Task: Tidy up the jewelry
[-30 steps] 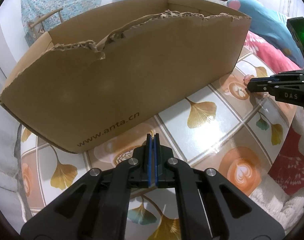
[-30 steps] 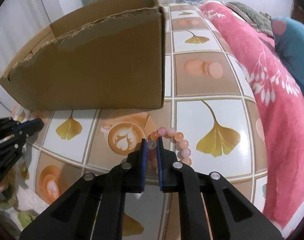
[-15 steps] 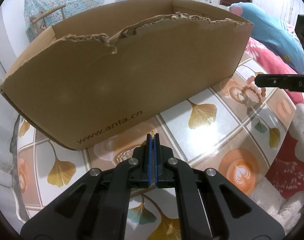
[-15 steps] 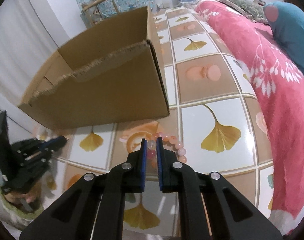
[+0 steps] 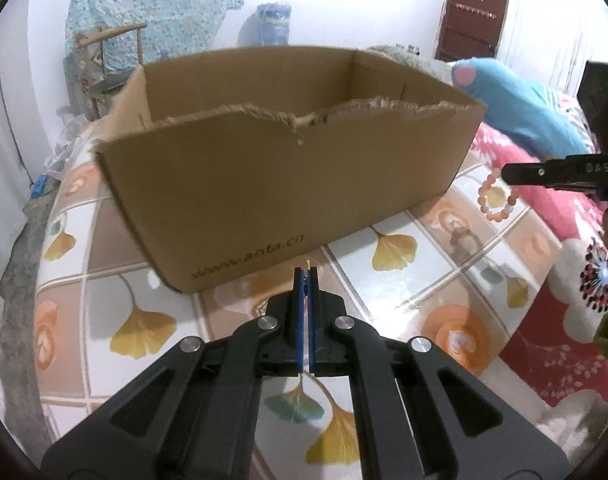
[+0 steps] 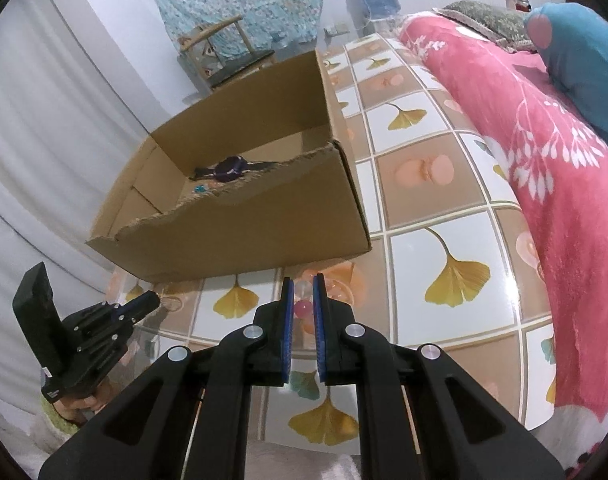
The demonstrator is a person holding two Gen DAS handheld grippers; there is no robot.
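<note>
Right gripper jaws pinch pink beaded bracelet; dangling loop may snag torn-edged brown cardboard box. Left gripper jaws closed, possibly on something tiny.

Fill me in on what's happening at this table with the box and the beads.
A person holds a gripper in each hand, sorting jewelry into a torn-edged cardboard box on the ginkgo-patterned table. The right gripper is shut on a pink bead bracelet, which hangs clear of the table beside the box. The left gripper is shut, with a tiny yellow tip showing at its end. A dark piece already lies in the box.
</note>
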